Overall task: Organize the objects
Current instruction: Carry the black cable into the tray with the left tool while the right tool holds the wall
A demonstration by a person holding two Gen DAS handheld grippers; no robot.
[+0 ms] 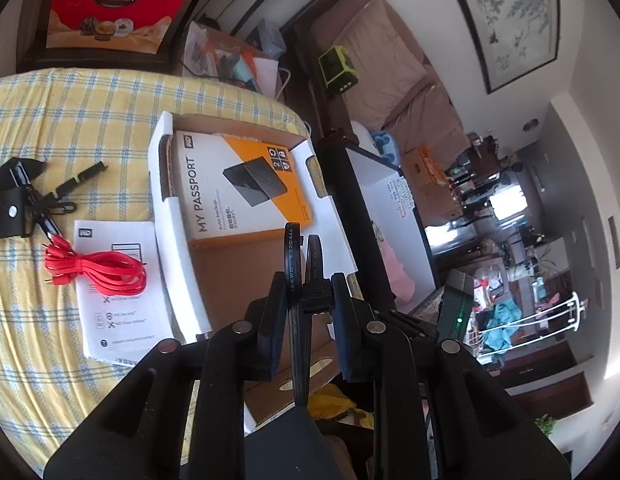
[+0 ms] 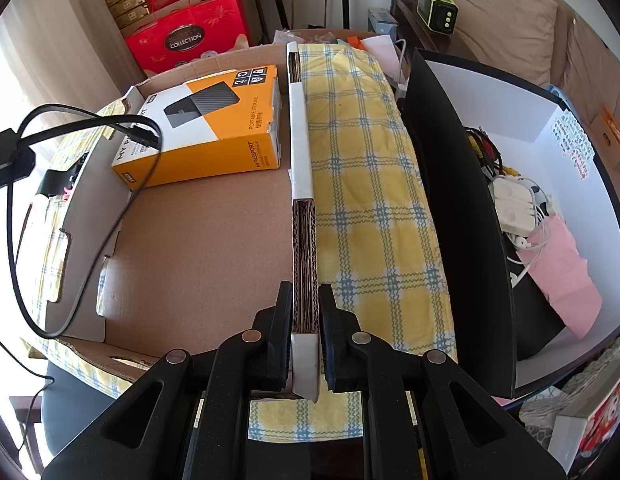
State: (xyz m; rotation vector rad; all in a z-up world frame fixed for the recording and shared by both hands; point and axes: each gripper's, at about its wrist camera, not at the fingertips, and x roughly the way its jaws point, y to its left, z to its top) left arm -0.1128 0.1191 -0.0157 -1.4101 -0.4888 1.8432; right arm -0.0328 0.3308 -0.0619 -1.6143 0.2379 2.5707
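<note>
My left gripper [image 1: 306,300] is shut on a coiled black cable [image 1: 293,264] and holds it above the near end of the open cardboard box [image 1: 170,216]. An orange and white MY PASSPORT box [image 1: 238,192] lies inside the cardboard box. My right gripper [image 2: 305,312] is shut on the right wall of the cardboard box [image 2: 302,184]. In the right wrist view the MY PASSPORT box [image 2: 214,128] sits at the far end, and the black cable [image 2: 90,128] hangs over the box's left side. A red cable bundle [image 1: 98,268] lies on a white leaflet [image 1: 118,292].
The box rests on a yellow checked cloth [image 2: 370,184]. A black strap and clips [image 1: 22,196] lie at the left. A black-and-white bin [image 2: 550,152] with earphones and a pink pouch stands right. A red gift box [image 1: 118,0] is behind.
</note>
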